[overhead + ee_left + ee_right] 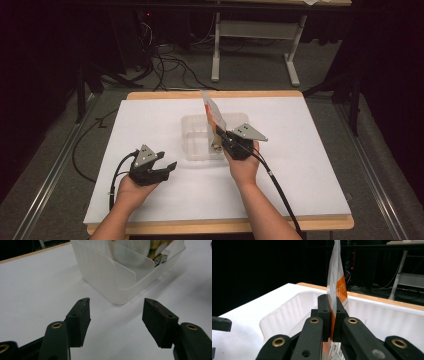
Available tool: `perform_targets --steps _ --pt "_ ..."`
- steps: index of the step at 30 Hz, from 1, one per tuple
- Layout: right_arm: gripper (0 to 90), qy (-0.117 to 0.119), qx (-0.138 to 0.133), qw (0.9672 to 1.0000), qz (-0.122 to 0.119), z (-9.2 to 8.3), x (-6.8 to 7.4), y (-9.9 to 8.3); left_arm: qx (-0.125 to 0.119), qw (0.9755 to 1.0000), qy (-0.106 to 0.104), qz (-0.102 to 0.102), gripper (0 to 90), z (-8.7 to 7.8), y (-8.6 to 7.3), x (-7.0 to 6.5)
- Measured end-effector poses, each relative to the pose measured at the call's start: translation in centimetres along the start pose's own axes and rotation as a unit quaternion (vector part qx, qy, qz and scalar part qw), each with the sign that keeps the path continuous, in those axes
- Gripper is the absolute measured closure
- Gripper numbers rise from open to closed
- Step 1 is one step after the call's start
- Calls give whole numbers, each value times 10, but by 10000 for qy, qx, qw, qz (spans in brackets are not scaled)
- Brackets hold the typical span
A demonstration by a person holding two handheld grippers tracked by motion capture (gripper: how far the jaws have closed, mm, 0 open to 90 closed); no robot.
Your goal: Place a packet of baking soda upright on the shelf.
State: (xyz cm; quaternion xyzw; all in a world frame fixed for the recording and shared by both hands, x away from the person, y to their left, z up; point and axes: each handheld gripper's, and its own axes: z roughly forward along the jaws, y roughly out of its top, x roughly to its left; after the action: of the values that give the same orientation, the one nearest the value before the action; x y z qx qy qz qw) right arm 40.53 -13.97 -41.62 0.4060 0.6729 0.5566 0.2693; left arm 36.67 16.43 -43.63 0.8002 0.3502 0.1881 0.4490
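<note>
Your right tongs (331, 315) are clamped on a flat orange-and-white plastic packet (337, 282), upright over the clear plastic tub (192, 145). Your left tongs (116, 320) gape empty at eight o'clock. Next, I judge, lift it clear or lower it gently.

One translucent plastic bin (196, 145) on the white surface (300, 165); one orange-and-white packet (214, 114) standing in it; two grippers, the left gripper (167, 167) and the right gripper (220, 132); two hands holding them.
</note>
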Motion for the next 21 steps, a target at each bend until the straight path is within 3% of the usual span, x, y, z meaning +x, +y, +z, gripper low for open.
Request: perform_targets --steps 15,17,21 --pt "893 1 68 10000 -14 -3 1 -11 33 10000 -11 39 397 2 0 -2" --pt "893 -23 236 9997 -34 -1 2 -14 34 10000 -11 46 396 1 0 -2" --pt "892 -19 291 9996 -55 -1 4 -26 39 10000 -12 44 396 2 0 -1"
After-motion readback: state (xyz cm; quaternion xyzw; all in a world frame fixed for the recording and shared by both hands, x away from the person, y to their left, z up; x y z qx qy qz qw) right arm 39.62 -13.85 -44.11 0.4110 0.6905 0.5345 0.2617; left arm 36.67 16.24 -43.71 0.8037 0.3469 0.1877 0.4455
